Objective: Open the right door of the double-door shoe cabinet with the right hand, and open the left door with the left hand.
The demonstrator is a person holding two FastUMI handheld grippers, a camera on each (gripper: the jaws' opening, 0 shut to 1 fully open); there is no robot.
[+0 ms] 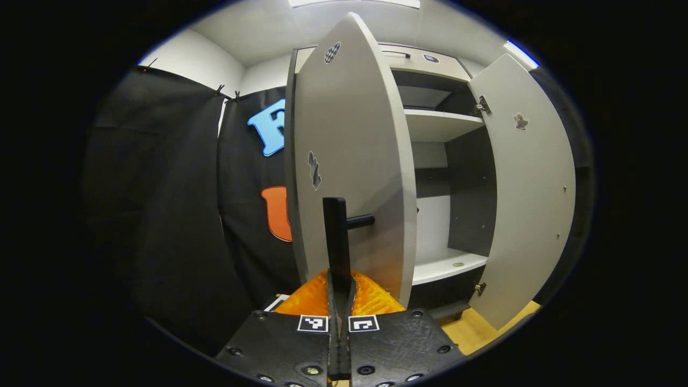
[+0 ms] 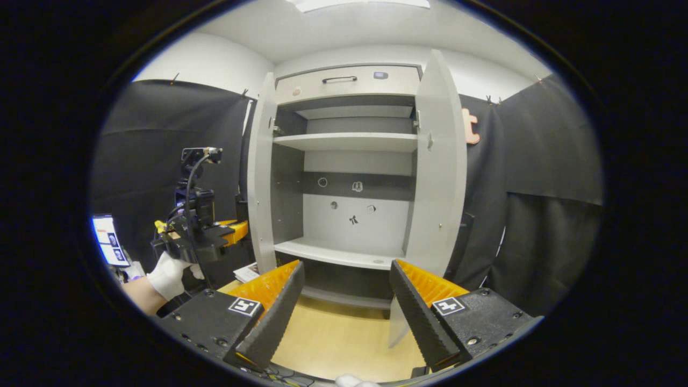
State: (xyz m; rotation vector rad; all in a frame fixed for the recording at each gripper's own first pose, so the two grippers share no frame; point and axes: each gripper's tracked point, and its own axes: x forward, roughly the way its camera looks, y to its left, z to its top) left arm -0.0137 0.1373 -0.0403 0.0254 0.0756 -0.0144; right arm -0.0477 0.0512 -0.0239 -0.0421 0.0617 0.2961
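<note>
The left gripper is clamped on the black handle of the left door, swung well out from the shoe cabinet. A stiff, light panel, best held by that handle. The right door stands wide open; the right gripper is empty, fingers spread.

A recording booth set up indoors, not a lived-in home: black cloth walls clipped along their top edge hang on both sides of a tall grey double-door shoe cabinet whose pale shelves stand bare. White plaster wall and ceiling rise above the cloth, over a light wooden floor
</note>
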